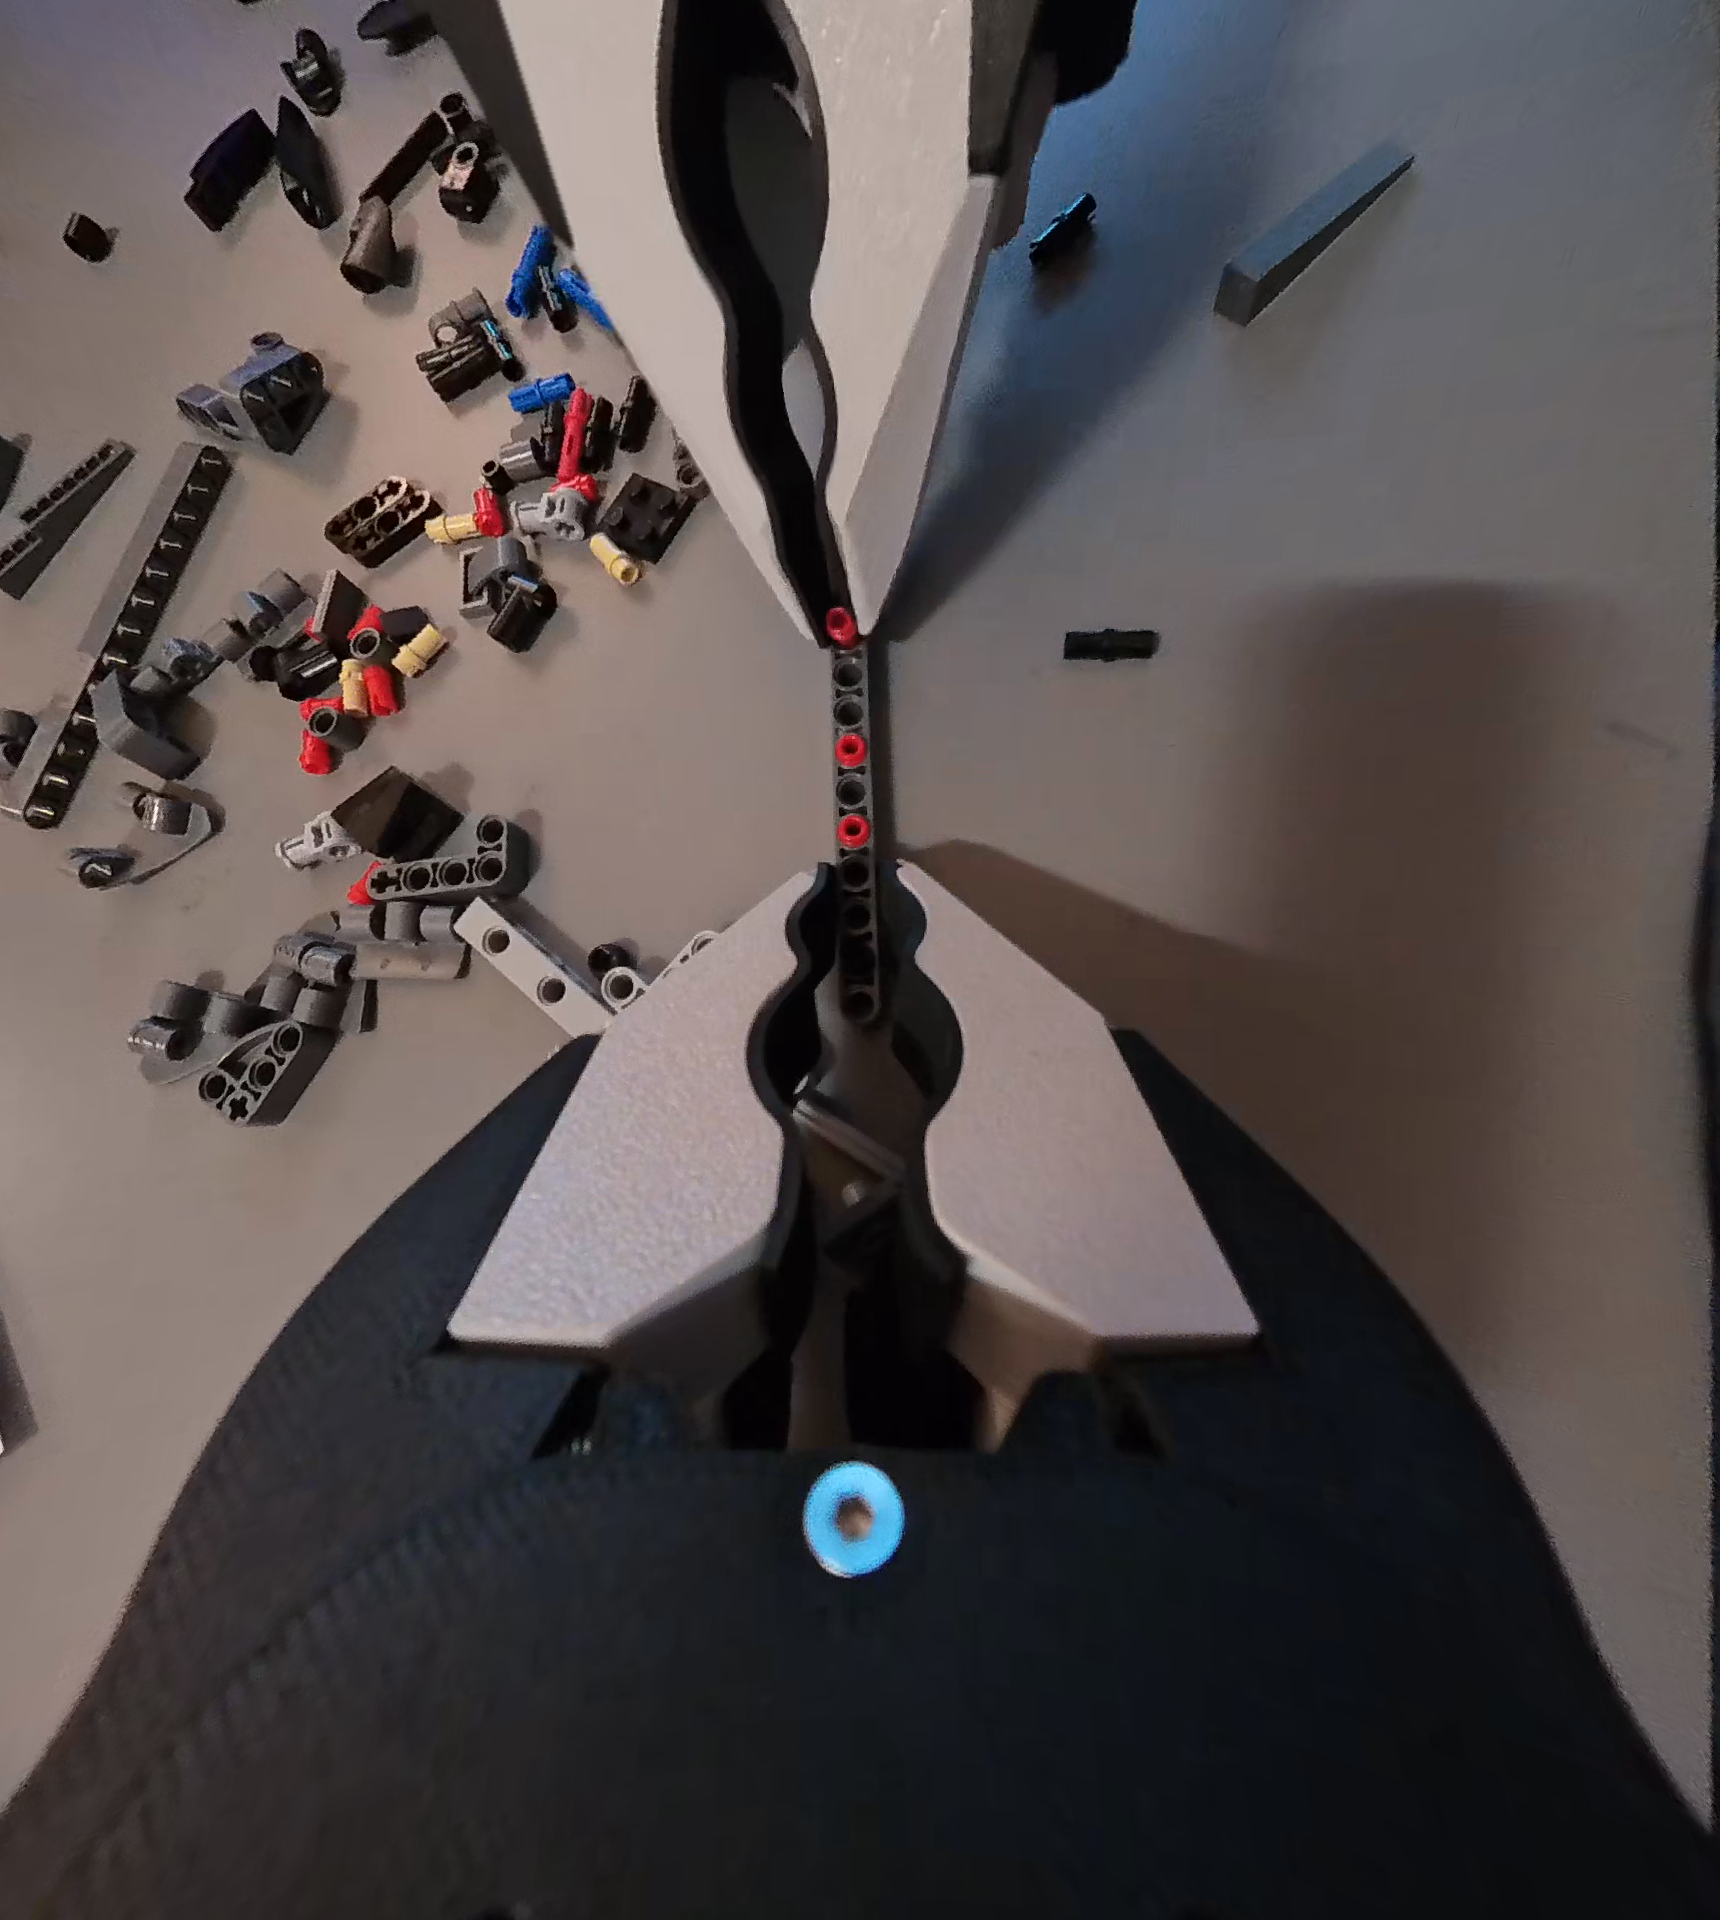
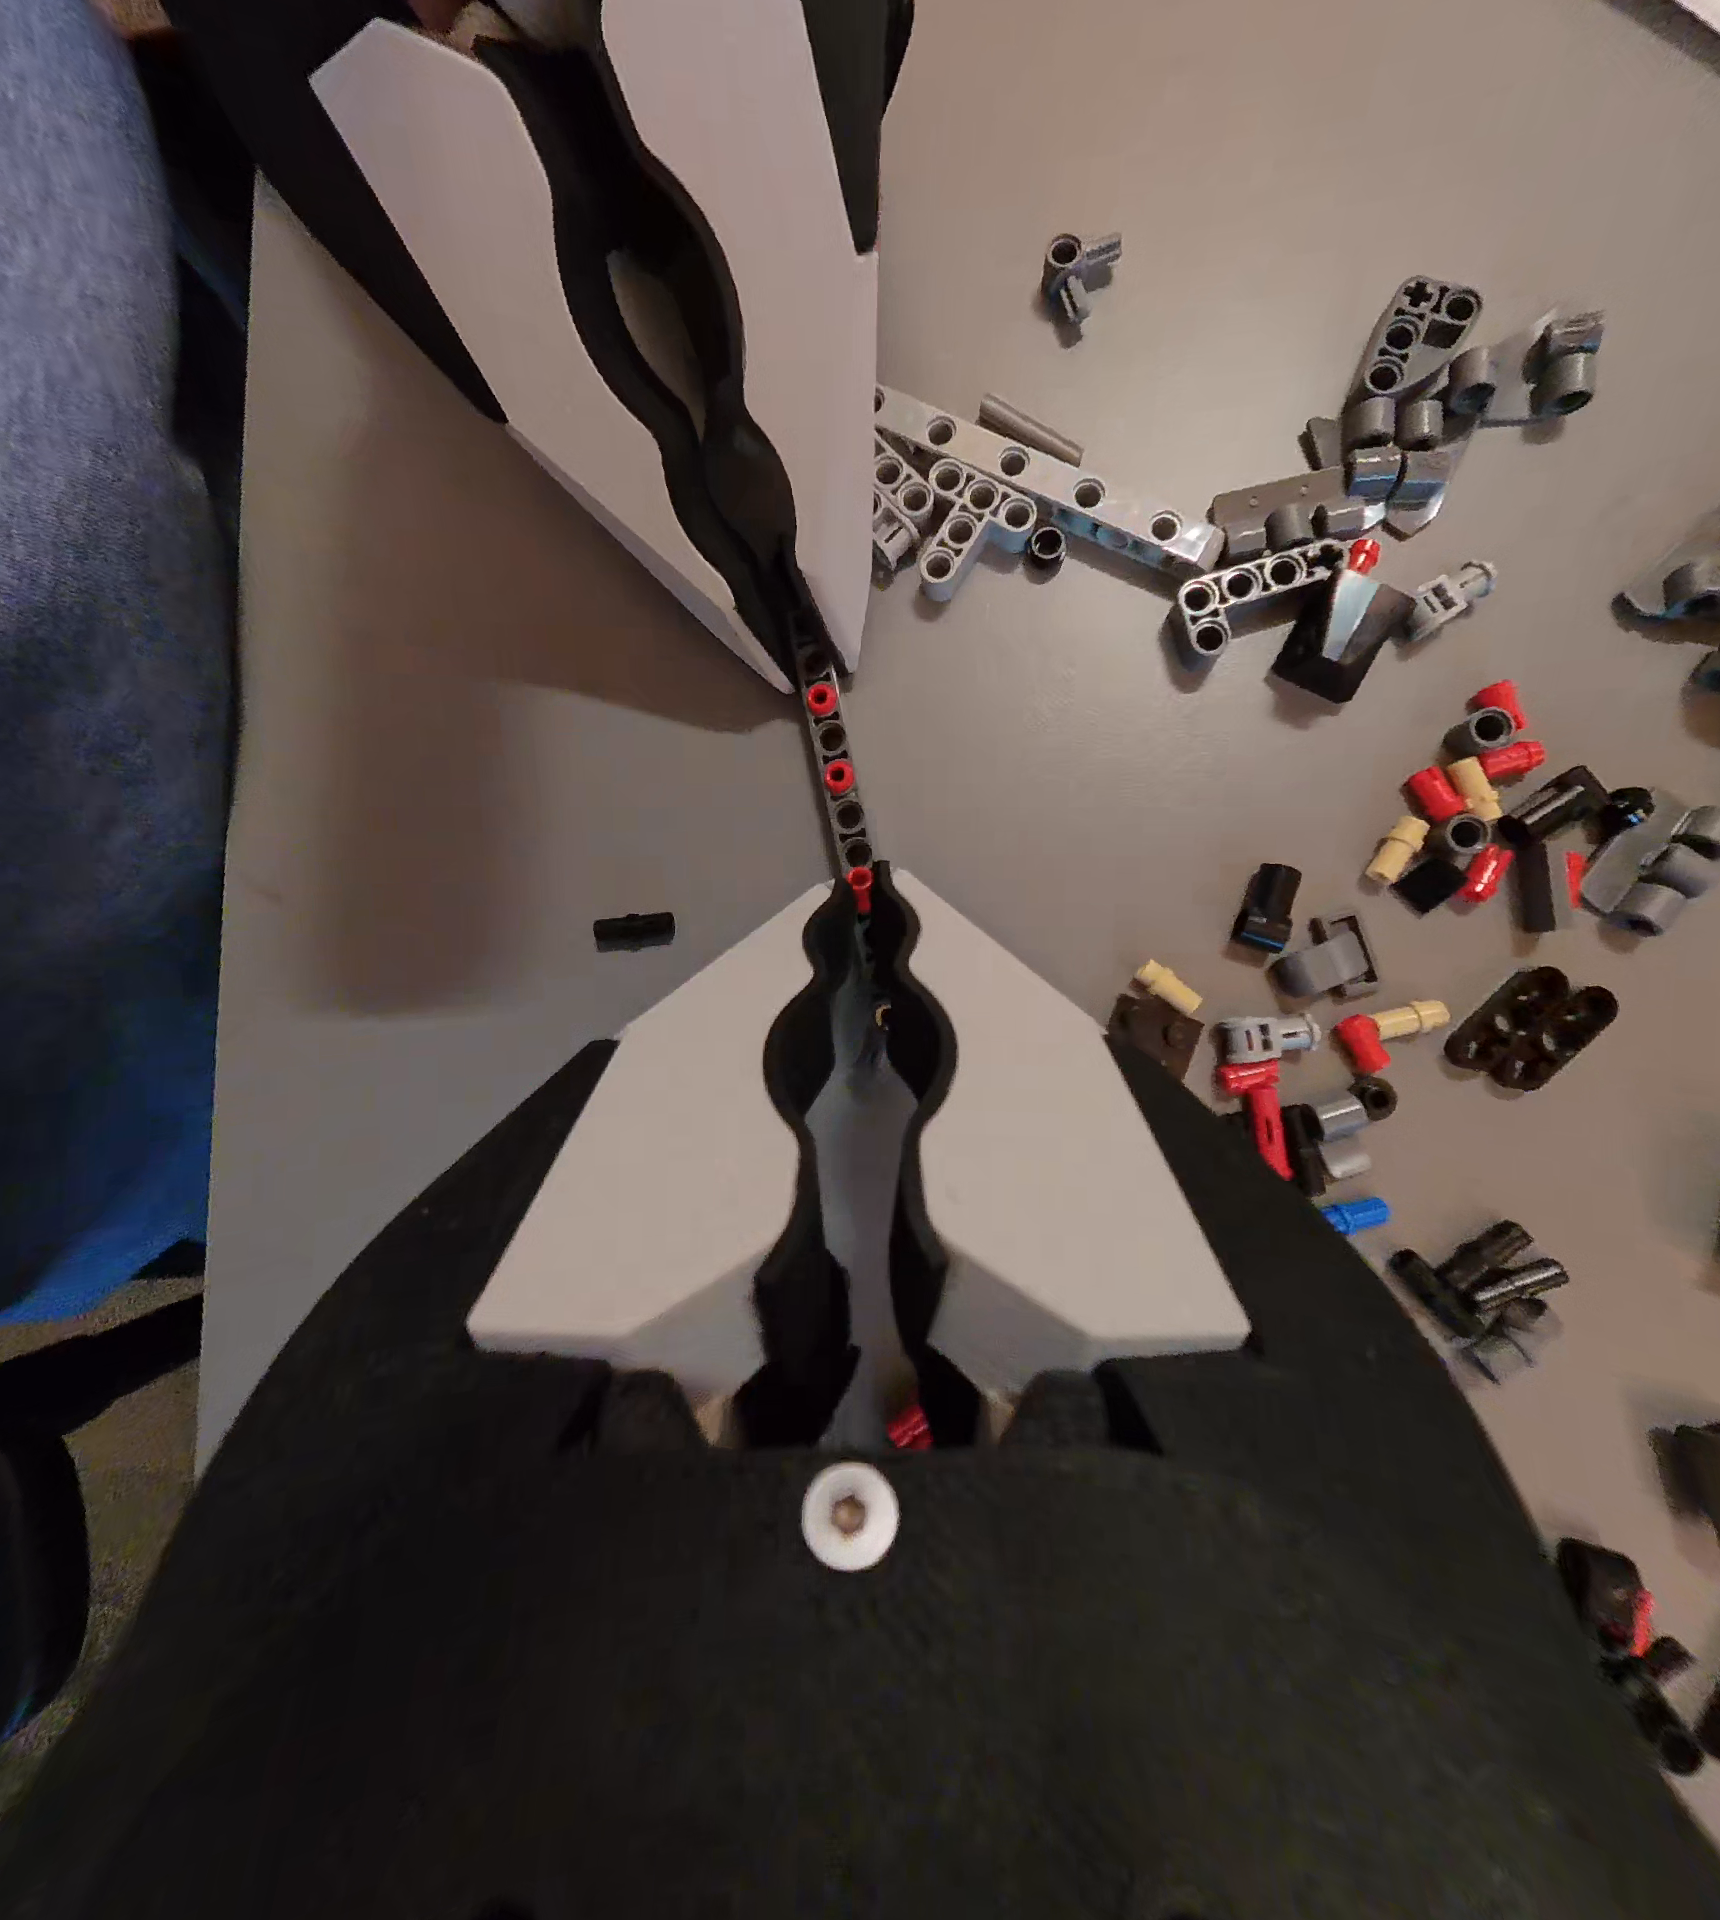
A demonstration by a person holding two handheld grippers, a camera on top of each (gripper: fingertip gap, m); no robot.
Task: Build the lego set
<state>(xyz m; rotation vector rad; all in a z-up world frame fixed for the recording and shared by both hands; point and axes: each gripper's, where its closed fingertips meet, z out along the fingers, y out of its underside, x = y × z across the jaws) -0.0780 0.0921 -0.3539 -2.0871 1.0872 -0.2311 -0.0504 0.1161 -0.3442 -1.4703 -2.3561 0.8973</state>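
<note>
- the long black beam (image 1: pixel 851 821) hangs in the air over the grey table (image 1: pixel 1355 520), spanning between the two claws, one end in each.
- the left gripper (image 1: pixel 854 883) is clenched on the near end of the beam as its own camera sees it; several holes of the beam sit down inside its dark padded jaws.
- the right gripper (image 2: pixel 861 883) is pinched onto the opposite end, right where a red pin (image 2: pixel 861 881) sits in the last hole; whether it grips the pin, the beam or both, i cannot tell.
- two more red pins (image 1: pixel 849 750) are seated in holes along the bare middle stretch.
- the beam looks like light, stiff plastic. it should not sag, but it is thin and smooth-sided, so i'd guess it can twist or slide in the pads if the two claws pull out of line.
- best hold, to my eye, is flat across the broad faces near an end, clear of the holes that need filling.
- the pins are small and round and would likely roll or pop loose if squeezed off-centre.
- a loose black pin (image 1: pixel 1110 644) lies on the table just beside the beam, and the pile of spare parts (image 1: pixel 368 644) is spread well off to one side.
</note>
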